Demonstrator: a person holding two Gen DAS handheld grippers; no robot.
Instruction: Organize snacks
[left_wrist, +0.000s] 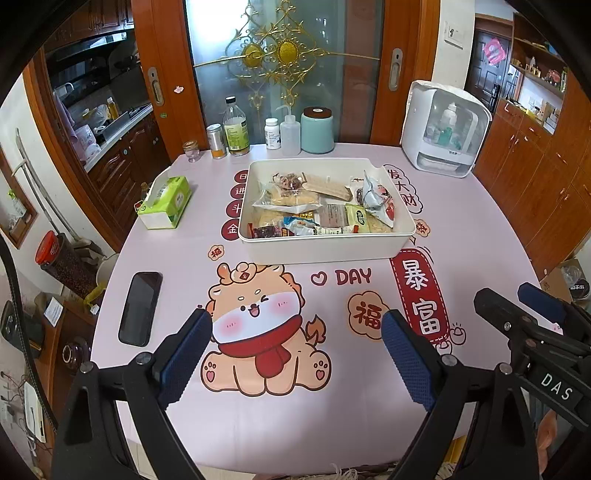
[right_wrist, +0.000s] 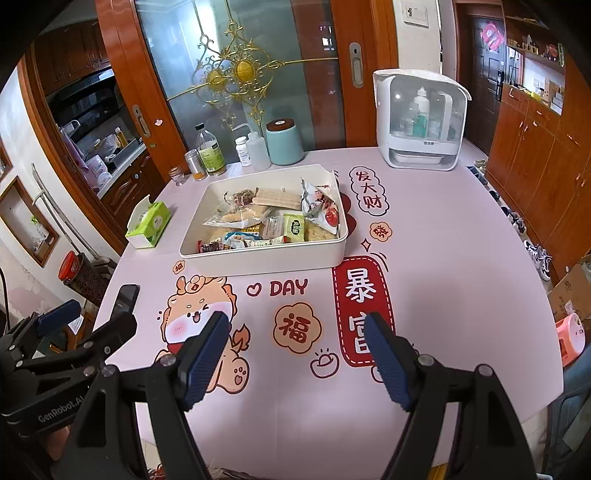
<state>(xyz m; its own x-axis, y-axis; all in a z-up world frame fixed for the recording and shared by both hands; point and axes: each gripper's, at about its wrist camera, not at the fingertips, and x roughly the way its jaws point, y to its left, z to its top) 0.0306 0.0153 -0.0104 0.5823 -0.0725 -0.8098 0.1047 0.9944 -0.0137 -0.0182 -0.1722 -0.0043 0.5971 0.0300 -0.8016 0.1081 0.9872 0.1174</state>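
A white rectangular bin (left_wrist: 325, 251) (right_wrist: 266, 260) stands in the middle of the table and holds several wrapped snacks (left_wrist: 321, 206) (right_wrist: 273, 218). My left gripper (left_wrist: 297, 325) is open and empty, above the cartoon print near the table's front edge, well short of the bin. My right gripper (right_wrist: 297, 325) is open and empty too, to the right of the left one. The right gripper also shows at the right edge of the left wrist view (left_wrist: 517, 299), and the left gripper at the left edge of the right wrist view (right_wrist: 92, 314).
A black phone (left_wrist: 140, 308) lies at the front left. A green tissue box (left_wrist: 164, 203) sits left of the bin. Bottles, jars and a teal canister (left_wrist: 317, 129) line the back edge. A white appliance (left_wrist: 443, 129) stands at the back right.
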